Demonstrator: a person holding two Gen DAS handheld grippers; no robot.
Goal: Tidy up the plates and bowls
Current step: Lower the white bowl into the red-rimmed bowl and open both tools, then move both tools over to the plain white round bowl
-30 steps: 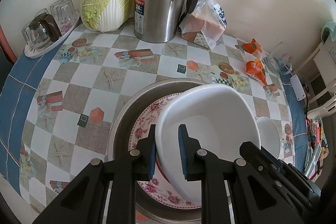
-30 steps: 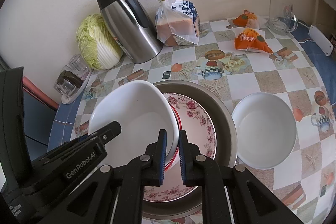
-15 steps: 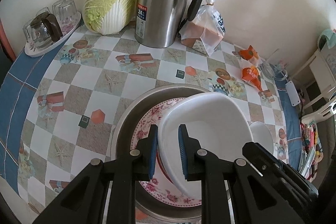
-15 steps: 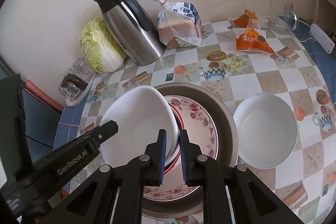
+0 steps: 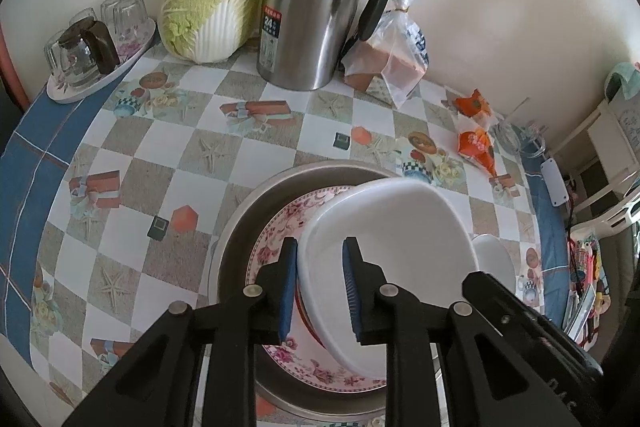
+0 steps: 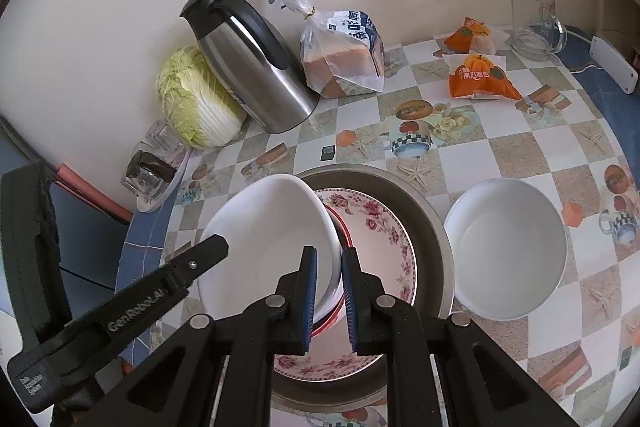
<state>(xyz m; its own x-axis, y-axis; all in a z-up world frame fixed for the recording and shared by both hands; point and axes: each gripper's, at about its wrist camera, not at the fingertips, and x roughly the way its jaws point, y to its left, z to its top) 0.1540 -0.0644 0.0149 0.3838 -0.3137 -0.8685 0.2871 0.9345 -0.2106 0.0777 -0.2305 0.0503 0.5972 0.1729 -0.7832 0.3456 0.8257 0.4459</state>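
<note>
metal basin (image 6: pixel 430 223): holds floral plate (image 6: pixel 384 227) | white bowl (image 6: pixel 276 227): tilted above basin's left half | left gripper (image 5: pixel 320 291) and right gripper (image 6: pixel 329 293): each clamps one bowl rim | second white bowl (image 6: pixel 506 249): just right of basin
</note>
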